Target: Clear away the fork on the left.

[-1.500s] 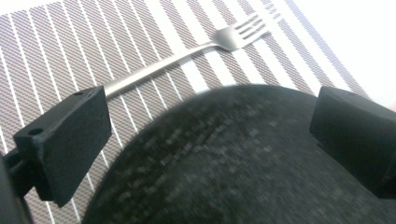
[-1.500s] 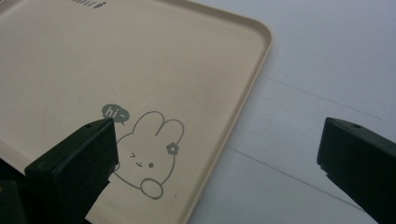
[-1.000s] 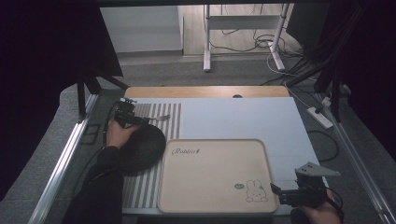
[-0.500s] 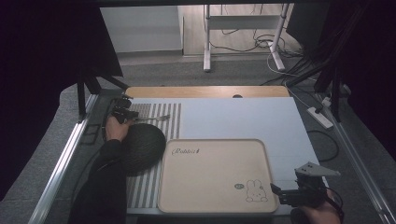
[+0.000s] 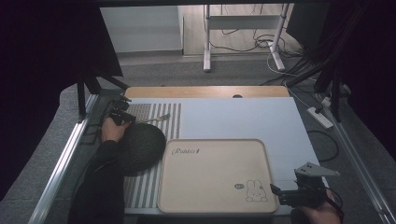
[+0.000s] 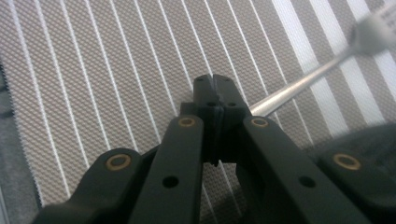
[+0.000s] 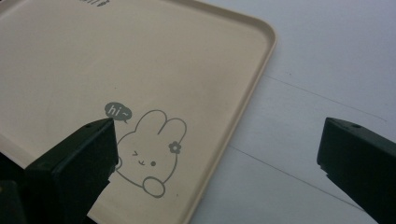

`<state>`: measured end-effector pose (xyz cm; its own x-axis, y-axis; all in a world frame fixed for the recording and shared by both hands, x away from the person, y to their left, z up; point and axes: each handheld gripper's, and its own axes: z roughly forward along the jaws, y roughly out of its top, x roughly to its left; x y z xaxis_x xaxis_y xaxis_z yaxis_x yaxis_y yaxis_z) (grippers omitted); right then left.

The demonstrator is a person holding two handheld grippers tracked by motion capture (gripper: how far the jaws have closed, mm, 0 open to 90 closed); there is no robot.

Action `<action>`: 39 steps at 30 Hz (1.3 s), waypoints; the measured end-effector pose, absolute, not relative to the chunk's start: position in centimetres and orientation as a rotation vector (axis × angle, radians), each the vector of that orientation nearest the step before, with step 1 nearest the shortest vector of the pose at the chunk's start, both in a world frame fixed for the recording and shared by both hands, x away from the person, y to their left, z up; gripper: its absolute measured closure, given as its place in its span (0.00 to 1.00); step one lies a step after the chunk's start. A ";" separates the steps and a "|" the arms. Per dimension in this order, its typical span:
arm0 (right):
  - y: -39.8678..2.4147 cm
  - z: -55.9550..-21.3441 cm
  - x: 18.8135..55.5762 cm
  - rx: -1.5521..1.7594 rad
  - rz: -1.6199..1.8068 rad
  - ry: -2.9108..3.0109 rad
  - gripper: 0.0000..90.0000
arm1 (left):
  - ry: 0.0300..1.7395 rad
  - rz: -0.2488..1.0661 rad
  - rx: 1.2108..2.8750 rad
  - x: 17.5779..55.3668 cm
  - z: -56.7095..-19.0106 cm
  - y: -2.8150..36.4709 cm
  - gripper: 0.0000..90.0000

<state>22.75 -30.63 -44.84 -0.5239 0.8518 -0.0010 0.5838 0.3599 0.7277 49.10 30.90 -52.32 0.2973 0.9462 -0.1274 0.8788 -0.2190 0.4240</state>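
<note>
At the upper left of the high view, the left hand-held gripper (image 5: 122,113) sits low over the striped placemat (image 5: 159,122), and its jaws have just been closing. In the left gripper view they are pressed together on the handle end of a metal utensil (image 6: 299,86), whose shaft runs off toward the upper right of that frame; its blurred head looks like a fork's, though this is not certain. In the high view the utensil (image 5: 156,119) lies on the mat just above a dark round bowl (image 5: 140,148). The step in hand appears to be the pickup of the utensil, with the pinch made but the lift not yet done. The next move likely calls for a steady raise that keeps the thin handle from slipping. At the lower right, the right hand-held gripper (image 5: 285,195) waits with jaws spread wide beside the corner of the beige rabbit tray (image 7: 261,70) on the bench (image 5: 261,119).
</note>
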 end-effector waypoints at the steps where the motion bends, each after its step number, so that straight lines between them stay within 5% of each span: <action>1: -30.6 -44.8 22.8 1.256 0.968 2.249 0.00 | 1.622 0.197 2.168 49.0 -52.2 30.9 0.99; 12: -30.5 -44.9 22.8 1.249 0.962 2.262 0.00 | 1.586 0.132 2.192 48.5 -51.9 31.1 0.96; 17: -30.5 -44.9 22.8 1.249 0.963 2.262 0.00 | 1.549 0.139 2.134 48.6 -51.2 31.0 0.74; 20: -30.5 -44.9 22.8 1.249 0.964 2.262 0.00 | 1.525 0.137 2.119 48.9 -50.9 30.3 0.48; 23: -30.5 -44.9 22.8 1.249 0.961 2.263 0.00 | 1.489 0.140 2.106 49.2 -50.7 29.4 0.40; 31: -30.5 -44.9 22.8 1.248 0.962 2.264 0.00 | 1.462 0.172 2.177 50.2 -50.9 26.6 0.00; 39: -30.5 -44.9 22.8 1.245 0.962 2.266 0.00 | 1.442 0.128 2.258 51.0 -51.8 24.8 0.00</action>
<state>22.76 -30.50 -44.88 -0.5350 0.8449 -0.0040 0.5839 0.3731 0.7210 51.05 24.84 -51.76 0.4476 0.8794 -0.1622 0.8372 -0.3483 0.4217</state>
